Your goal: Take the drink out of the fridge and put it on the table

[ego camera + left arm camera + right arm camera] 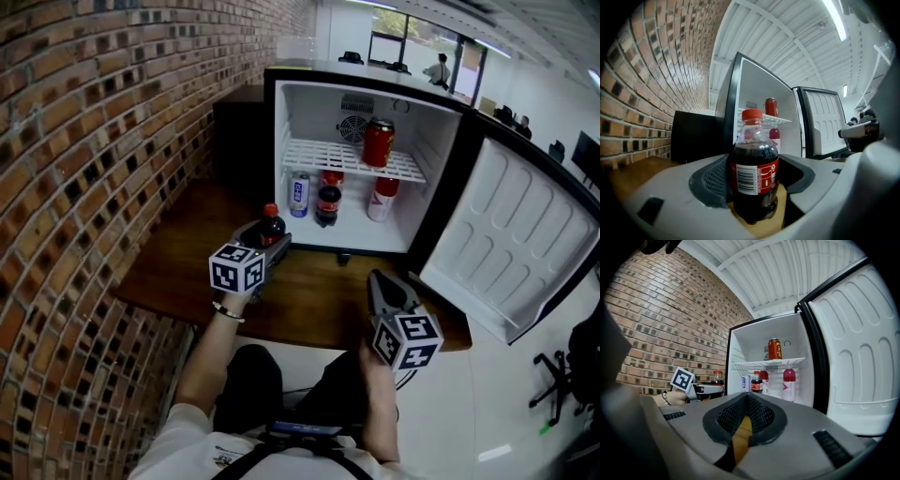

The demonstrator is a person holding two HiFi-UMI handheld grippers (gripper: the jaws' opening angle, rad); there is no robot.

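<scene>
A small cola bottle [271, 223] with a red cap stands upright between the jaws of my left gripper [272, 240], over the wooden table [309, 305] in front of the open mini fridge [367, 92]. In the left gripper view the bottle [753, 173] fills the gap of that gripper [755, 190], and the pads are shut on its body. My right gripper [382, 281] hovers over the table's front edge, right of the bottle. Its jaws [746, 399] are shut with nothing in them.
Inside the fridge a red can [378, 142] stands on the wire shelf; below are a blue-white can [299, 195], another cola bottle [327, 203] and a pink bottle [381, 199]. The fridge door [511, 244] hangs open at right. A brick wall [112, 141] runs along the left.
</scene>
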